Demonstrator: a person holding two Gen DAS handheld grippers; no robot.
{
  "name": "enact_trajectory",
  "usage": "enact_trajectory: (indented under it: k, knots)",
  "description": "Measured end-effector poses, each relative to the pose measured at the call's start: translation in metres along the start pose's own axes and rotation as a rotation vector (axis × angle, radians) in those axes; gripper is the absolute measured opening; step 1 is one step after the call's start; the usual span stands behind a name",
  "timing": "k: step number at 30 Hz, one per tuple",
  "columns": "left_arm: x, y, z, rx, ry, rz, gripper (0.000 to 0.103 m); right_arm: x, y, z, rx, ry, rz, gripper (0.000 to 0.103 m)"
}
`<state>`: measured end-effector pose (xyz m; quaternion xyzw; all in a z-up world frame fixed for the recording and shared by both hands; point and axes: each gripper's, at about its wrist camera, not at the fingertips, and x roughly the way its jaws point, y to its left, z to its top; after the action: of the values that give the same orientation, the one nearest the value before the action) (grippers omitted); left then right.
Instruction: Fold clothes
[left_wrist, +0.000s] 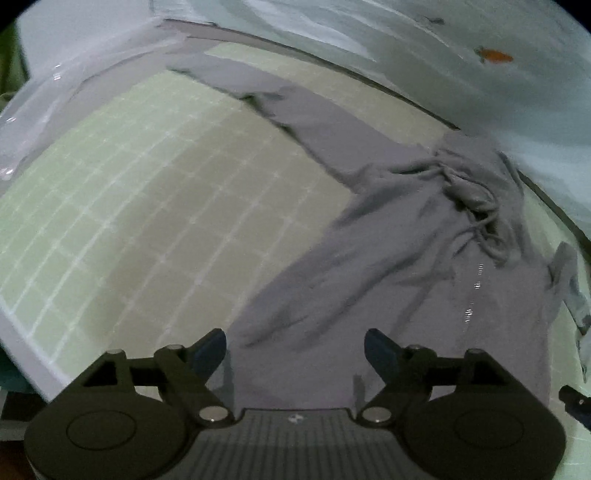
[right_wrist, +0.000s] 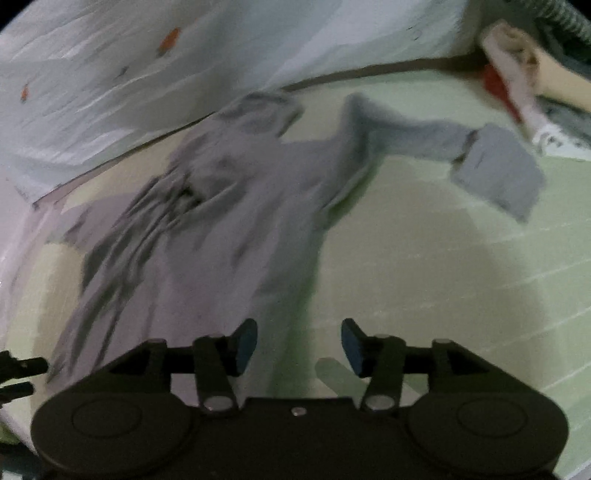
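Grey hoodie (left_wrist: 388, 236) lies lengthwise away, hood farthest; left claw (left_wrist: 295, 349) and right claw (right_wrist: 299, 345) gape empty.

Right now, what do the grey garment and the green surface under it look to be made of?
Grey garment: soft matte knit, probably cotton fleece; it bunches into limp folds and has a drawcord at the neck. Green surface: smooth, flat mat with a printed white grid, likely vinyl or rubber.

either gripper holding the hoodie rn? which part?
Nothing held. Left gripper and right gripper both have open jaws with nothing between the pads; the grey hoodie lies loose on the mat.
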<state>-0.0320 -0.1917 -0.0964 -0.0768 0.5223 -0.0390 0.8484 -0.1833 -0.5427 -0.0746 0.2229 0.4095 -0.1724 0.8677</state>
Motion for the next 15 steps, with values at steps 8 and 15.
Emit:
enact_trajectory:
  k: [8, 15]
  knots:
    - [0.052, -0.059, 0.029, 0.137, 0.066, 0.022, 0.087, 0.033, -0.039, 0.056, 0.022, -0.112, -0.185, 0.069]
    - [0.093, -0.097, 0.053, 0.23, 0.131, 0.1, 0.095, 0.088, -0.074, 0.106, 0.06, -0.129, -0.408, 0.07]
